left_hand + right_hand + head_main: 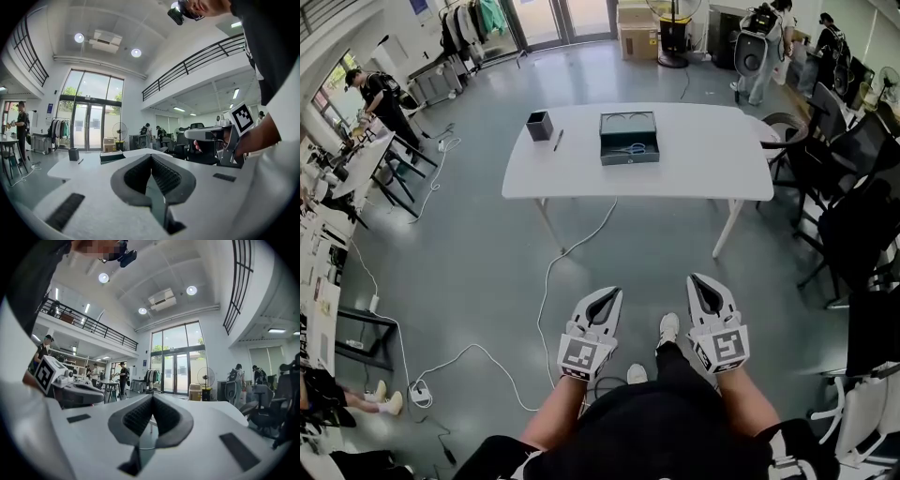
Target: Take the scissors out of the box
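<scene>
An open dark box [629, 138] sits on the white table [694, 169] far ahead of me, with the blue-handled scissors [634, 148] lying inside it. Both grippers hang low over the floor, well short of the table. My left gripper [615, 292] is shut with nothing between its jaws, and so is my right gripper [695, 278]. In the left gripper view the shut jaws [151, 156] point level toward the table, where the box [111, 156] shows small. The right gripper view shows its own gripper [153, 397] shut and empty, and the box is hidden there.
A small dark pen holder [539, 125] and a pen [558, 140] stand on the table left of the box. A white cable [548, 281] trails over the grey floor. Black chairs [848, 178] crowd the right side, desks [356, 169] and people the left.
</scene>
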### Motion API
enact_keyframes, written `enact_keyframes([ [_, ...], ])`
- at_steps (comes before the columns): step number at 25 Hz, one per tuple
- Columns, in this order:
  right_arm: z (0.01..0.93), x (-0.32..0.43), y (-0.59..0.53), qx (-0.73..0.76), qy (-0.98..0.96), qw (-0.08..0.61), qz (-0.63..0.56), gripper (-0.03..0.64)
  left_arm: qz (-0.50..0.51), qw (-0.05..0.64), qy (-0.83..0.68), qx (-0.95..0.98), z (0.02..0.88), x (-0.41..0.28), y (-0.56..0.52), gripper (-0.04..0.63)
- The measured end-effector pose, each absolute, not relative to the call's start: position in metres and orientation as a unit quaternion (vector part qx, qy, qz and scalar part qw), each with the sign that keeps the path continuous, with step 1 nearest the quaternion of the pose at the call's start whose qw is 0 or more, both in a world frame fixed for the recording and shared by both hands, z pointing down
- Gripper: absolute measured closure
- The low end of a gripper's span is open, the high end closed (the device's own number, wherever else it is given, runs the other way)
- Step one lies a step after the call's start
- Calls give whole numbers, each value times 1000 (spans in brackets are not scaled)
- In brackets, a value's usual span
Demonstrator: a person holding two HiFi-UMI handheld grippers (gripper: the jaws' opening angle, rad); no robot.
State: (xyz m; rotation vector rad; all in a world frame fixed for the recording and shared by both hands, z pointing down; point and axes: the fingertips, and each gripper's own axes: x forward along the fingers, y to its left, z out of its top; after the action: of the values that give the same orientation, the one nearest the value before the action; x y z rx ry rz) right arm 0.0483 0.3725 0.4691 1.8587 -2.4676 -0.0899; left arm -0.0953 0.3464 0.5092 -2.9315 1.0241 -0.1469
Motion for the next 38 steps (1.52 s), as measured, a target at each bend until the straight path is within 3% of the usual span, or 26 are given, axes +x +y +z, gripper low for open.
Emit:
enact_keyframes([
  [38,480,166,98,539,-841,39,-18,612,-67,3,418,-906,515,-3,94,583],
])
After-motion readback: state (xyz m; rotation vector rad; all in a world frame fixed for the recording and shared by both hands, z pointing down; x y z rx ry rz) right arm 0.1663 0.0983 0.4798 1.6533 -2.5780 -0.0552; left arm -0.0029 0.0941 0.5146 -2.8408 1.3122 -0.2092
